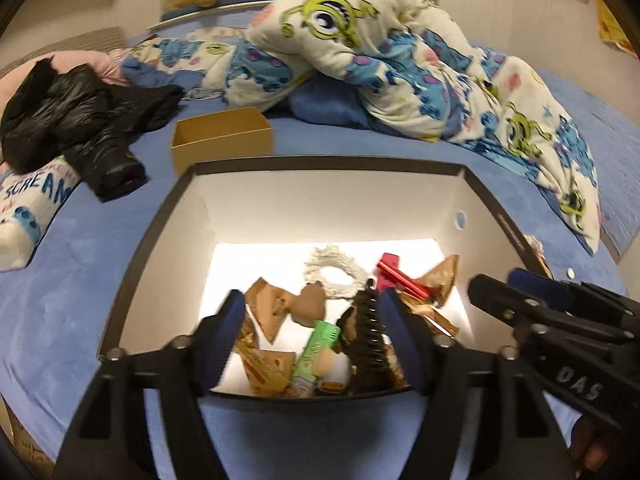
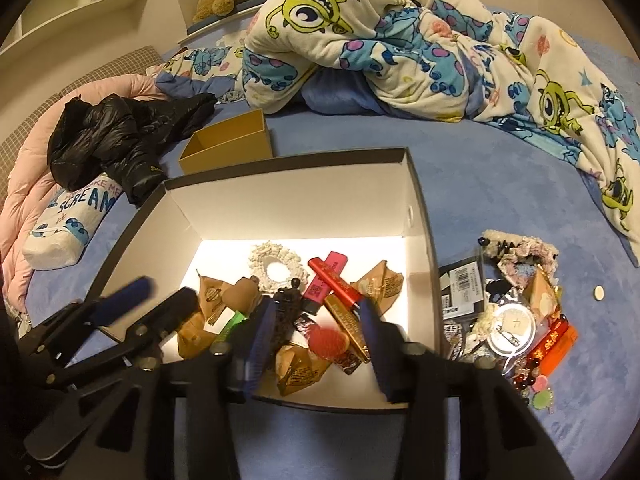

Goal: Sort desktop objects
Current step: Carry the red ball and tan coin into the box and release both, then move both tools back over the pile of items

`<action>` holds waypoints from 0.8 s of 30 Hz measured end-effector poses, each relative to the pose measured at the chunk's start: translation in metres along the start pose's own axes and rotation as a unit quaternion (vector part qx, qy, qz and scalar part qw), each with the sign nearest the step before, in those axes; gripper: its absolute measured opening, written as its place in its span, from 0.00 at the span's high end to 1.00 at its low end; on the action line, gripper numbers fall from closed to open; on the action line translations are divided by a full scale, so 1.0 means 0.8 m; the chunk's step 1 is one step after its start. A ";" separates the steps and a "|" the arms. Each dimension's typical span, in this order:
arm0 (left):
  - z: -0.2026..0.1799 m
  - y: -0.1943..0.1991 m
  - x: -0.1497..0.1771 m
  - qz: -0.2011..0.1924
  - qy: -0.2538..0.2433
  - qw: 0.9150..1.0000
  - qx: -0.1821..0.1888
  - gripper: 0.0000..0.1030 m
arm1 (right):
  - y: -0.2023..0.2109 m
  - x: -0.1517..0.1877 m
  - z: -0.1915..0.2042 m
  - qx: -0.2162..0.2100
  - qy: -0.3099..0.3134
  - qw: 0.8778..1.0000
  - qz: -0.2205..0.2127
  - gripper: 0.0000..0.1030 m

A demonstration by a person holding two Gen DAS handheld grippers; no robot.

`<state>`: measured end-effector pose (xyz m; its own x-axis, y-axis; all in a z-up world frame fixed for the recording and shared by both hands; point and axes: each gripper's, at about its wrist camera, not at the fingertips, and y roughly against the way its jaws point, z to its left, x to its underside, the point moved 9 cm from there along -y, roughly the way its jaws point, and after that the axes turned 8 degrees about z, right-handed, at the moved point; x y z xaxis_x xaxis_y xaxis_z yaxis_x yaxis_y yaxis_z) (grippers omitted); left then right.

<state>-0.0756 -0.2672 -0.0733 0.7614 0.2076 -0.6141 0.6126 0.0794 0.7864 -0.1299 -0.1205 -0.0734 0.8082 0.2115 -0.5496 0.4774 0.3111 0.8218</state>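
I am holding my left gripper [image 1: 316, 344] over the near part of the big white-lined box [image 1: 328, 204], and its blue fingers [image 1: 228, 336] are standing wide apart with nothing between them. My right gripper [image 2: 316, 340] is hanging over the same box, and it is also released: the two fingers are spread and are gripping nothing.

Inside the box many small things are lying together. A white scrunchie [image 2: 277, 268] is resting near the far wall, and just beside it a pink and red lighter [image 2: 328, 280] is lying tilted. Brown triangular snack packets [image 2: 380, 282] are spreading around them. A green tube [image 1: 316, 354] is lying near the front wall, beside a black hair comb [image 1: 370, 340]. A red round sponge [image 2: 328, 340] is sitting between my right fingers, but lower, on the box floor.

To the right of the box, on the blue bedsheet [image 2: 460, 184], a pile of unsorted objects [image 2: 516, 304] is waiting, with an orange lighter [image 2: 554, 346] at its near edge and a small white coin-like disc [image 2: 599, 293] well apart. Behind the big box a small tan cardboard box [image 2: 228, 148] is standing open, near a black jacket [image 2: 116, 136]. A cartoon monster blanket [image 2: 400, 40] is lying crumpled further back.
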 end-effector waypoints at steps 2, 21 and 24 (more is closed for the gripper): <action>0.008 0.001 0.001 -0.004 0.015 1.000 0.008 0.25 | -0.002 0.000 -0.003 -0.002 -0.005 1.000 0.004 0.40; 0.017 0.035 -0.017 -0.019 -0.004 1.000 -0.013 0.18 | 0.021 -0.012 0.002 0.000 -0.010 1.000 -0.012 0.24; 0.006 0.045 -0.024 -0.025 -0.006 1.000 -0.007 0.17 | 0.034 -0.017 -0.001 0.000 -0.012 1.000 -0.021 0.24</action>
<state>-0.0667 -0.2731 -0.0334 0.7328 0.1912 -0.6530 0.6466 0.1033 0.7558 -0.1283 -0.1141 -0.0434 0.7962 0.1757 -0.5789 0.5102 0.3194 0.7986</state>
